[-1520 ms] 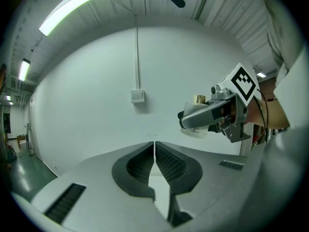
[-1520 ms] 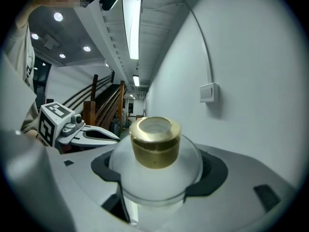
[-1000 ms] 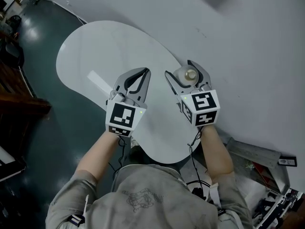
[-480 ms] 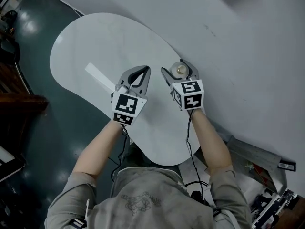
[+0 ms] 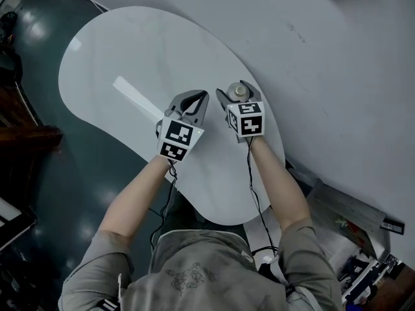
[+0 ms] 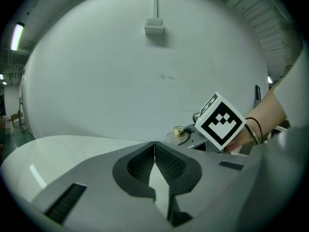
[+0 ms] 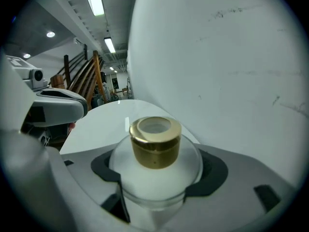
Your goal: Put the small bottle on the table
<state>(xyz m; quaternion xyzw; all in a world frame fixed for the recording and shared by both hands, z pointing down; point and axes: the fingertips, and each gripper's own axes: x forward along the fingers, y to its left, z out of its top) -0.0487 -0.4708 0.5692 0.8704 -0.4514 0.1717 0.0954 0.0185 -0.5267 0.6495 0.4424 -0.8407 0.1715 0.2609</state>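
A small round white bottle [image 7: 155, 173] with a gold cap [image 7: 155, 141] sits upright between the jaws of my right gripper [image 5: 237, 94], which is shut on it. In the head view the small bottle [image 5: 240, 92] is over the right side of the white table [image 5: 130, 50], near the wall. Whether its base touches the tabletop is hidden. My left gripper [image 5: 196, 100] hovers just left of it, jaws shut and empty; its pads [image 6: 164, 161] meet at the tip. From the left gripper view the small bottle [image 6: 178, 131] shows beside the right gripper's marker cube [image 6: 219, 121].
The rounded white table ends a short way behind both hands, with dark floor [image 5: 39, 173] to the left. A grey wall [image 5: 337, 57] runs close along the table's right side. A bright strip of reflected light [image 5: 136, 98] lies on the tabletop.
Both grippers have moved forward over the table, away from the person's body. The right gripper still holds the bottle; the left stays shut.
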